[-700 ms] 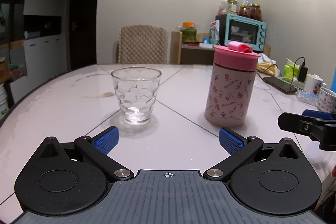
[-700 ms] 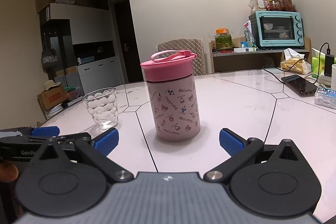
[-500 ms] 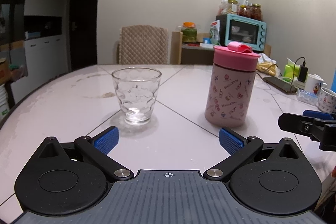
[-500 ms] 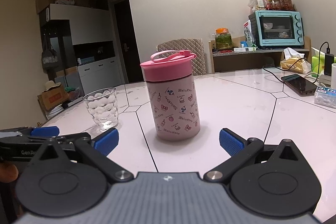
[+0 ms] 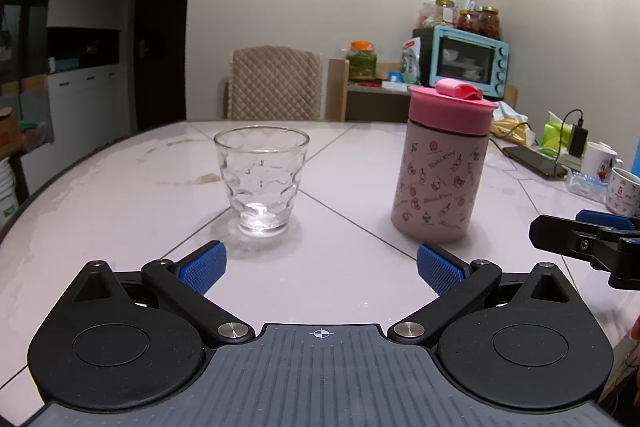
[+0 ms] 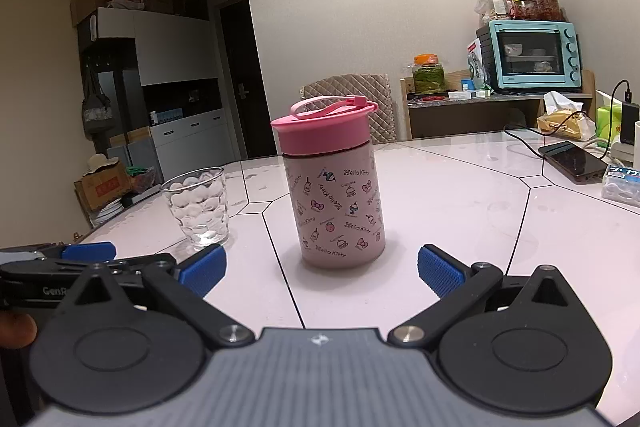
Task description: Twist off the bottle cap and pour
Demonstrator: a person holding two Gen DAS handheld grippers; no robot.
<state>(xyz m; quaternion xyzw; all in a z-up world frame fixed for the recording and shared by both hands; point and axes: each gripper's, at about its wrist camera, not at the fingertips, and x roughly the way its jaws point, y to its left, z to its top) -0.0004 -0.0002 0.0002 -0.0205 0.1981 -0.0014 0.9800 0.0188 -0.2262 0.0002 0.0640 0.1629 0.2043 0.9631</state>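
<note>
A pink Hello Kitty bottle (image 5: 440, 179) with a pink screw cap (image 5: 452, 107) stands upright on the white table. It also shows in the right wrist view (image 6: 336, 203), cap (image 6: 324, 129) on. An empty clear glass (image 5: 262, 179) stands to its left, also seen in the right wrist view (image 6: 198, 207). My left gripper (image 5: 318, 267) is open and empty, a short way in front of both. My right gripper (image 6: 320, 269) is open and empty, with the bottle just ahead of its fingers. Each gripper shows at the edge of the other's view.
The white tiled table (image 5: 120, 187) curves away at the left edge. A phone on a cable (image 6: 572, 161), mugs (image 5: 622, 187) and a small box (image 6: 622, 185) lie at the right. A chair (image 5: 276, 83) and a blue toaster oven (image 5: 464, 61) stand behind.
</note>
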